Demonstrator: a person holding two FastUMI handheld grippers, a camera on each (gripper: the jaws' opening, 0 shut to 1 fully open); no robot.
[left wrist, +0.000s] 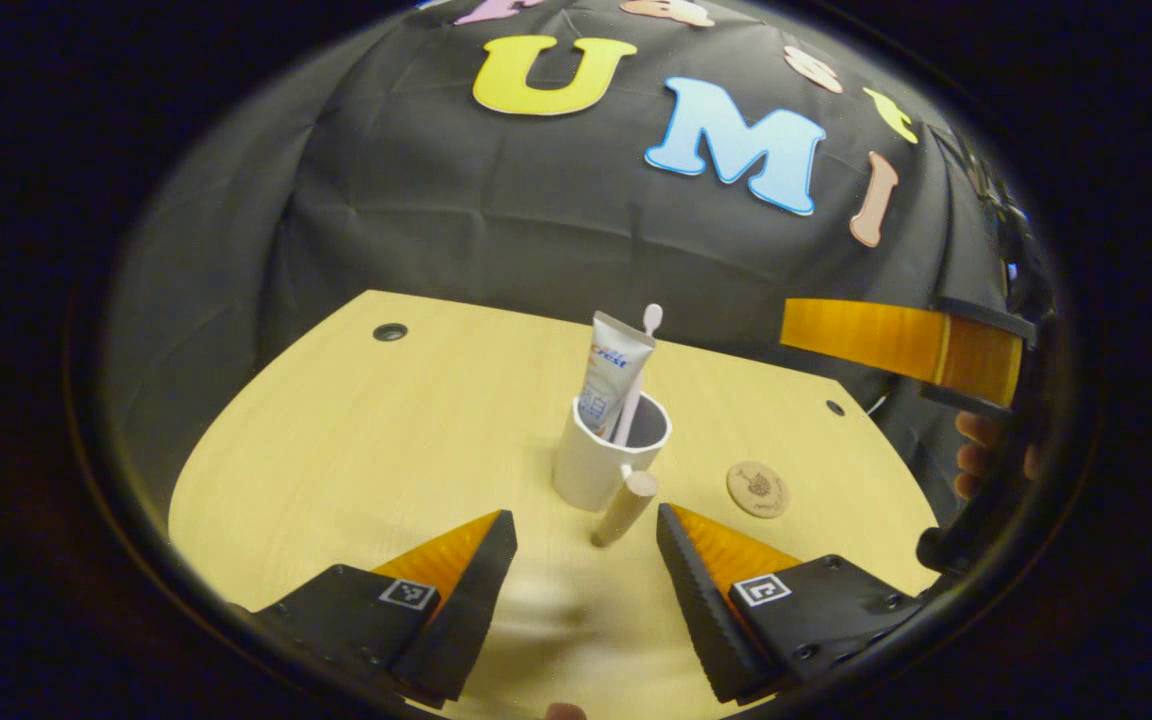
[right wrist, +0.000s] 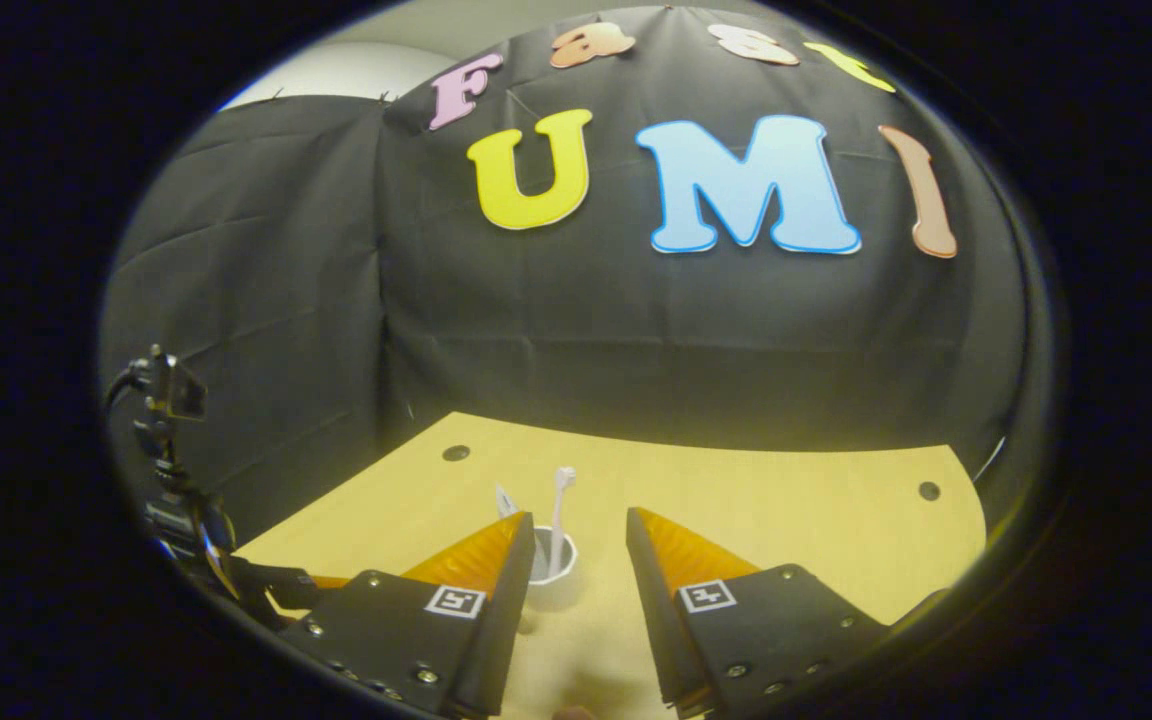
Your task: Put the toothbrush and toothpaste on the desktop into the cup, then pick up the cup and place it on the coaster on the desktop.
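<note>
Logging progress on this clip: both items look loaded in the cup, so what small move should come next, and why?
Probably ease the open left gripper forward around the white cup's wooden handle. The toothpaste tube and white toothbrush already stand in the white cup, which sits on the wooden desktop beside the round wooden coaster, not on it. The handle points at the open fingers.

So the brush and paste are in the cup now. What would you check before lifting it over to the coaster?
1. Toothbrush in the cup: ok.
2. Toothpaste in the cup, standing upright: ok.
3. Left gripper open, facing the cup's wooden handle: ok.
4. Coaster bare, lying beside the cup: ok.
5. Right gripper open, holding nothing: ok.
6. Whether the tall items will stay put when the cup tilts: cannot tell.
</note>
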